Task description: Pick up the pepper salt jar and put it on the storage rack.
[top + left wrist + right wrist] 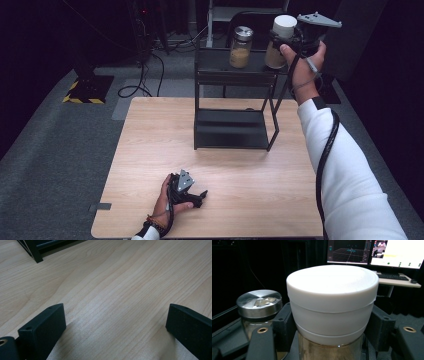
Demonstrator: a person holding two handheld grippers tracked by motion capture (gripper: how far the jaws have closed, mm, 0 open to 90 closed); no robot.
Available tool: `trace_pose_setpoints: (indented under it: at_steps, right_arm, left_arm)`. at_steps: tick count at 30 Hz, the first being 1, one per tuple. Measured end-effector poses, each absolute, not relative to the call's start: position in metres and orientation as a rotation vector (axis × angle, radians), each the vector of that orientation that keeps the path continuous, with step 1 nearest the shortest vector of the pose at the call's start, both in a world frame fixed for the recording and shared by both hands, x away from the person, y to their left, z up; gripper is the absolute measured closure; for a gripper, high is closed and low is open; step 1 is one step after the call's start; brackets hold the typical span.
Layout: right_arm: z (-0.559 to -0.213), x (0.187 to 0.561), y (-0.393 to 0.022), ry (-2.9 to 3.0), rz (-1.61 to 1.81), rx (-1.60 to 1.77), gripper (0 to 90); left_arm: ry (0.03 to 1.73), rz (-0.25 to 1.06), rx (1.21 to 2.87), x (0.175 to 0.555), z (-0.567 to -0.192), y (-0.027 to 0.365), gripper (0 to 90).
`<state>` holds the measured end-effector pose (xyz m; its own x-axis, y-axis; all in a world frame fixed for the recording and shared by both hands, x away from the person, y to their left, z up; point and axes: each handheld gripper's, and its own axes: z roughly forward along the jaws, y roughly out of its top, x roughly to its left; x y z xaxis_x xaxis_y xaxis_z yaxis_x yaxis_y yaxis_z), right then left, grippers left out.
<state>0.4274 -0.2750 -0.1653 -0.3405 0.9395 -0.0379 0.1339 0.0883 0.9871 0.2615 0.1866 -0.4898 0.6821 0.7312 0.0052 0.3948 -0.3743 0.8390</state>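
My right gripper (pixel 278 44) is shut on a glass jar with a white lid (pixel 281 41), held over the right end of the top shelf of a black rack (pixel 235 75). In the right gripper view the white-lidded jar (pixel 333 305) sits between both black jaws. A second jar with a silver lid (pixel 241 46) stands on the same shelf to the left, and this silver-lidded jar (pixel 259 305) is close beside the held one. My left gripper (pixel 202 196) rests on the wooden table (pixel 150 150) near its front edge, open, its jaws (pixel 112 325) wide apart over bare wood.
The rack has a lower black shelf (pixel 230 131) resting on the table's far middle. Behind the rack stand a chair and cables on grey carpet (pixel 140 80). Monitors (pixel 372 252) and a keyboard sit on a desk farther back.
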Motion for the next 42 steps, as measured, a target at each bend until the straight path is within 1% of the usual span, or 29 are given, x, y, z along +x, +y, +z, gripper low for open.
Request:
trace_pose_setpoints:
  at_steps: [17,30,32,33,37,42]
  right_arm:
    - [-0.174,0.449,-0.271,1.617,1.306,1.107,34.2]
    - [-0.182,0.447,-0.276,1.601,1.337,1.096,33.7]
    - [-0.182,0.446,-0.275,1.601,1.325,1.085,29.2]
    - [-0.182,0.446,-0.275,1.604,1.322,1.073,28.7]
    - [-0.180,0.444,-0.277,1.608,1.330,1.047,18.9]
    - [-0.175,0.435,-0.285,1.613,1.348,0.984,12.1]
  left_arm:
    - [0.868,0.479,2.005,0.261,-0.490,0.187,2.6]
    - [0.868,0.479,2.006,0.262,-0.490,0.186,2.6]
    - [0.867,0.479,2.006,0.262,-0.490,0.186,2.6]
    - [0.867,0.479,2.006,0.262,-0.490,0.186,2.6]
    - [0.868,0.479,2.006,0.262,-0.490,0.186,2.6]
    - [0.868,0.479,2.005,0.262,-0.490,0.186,2.6]
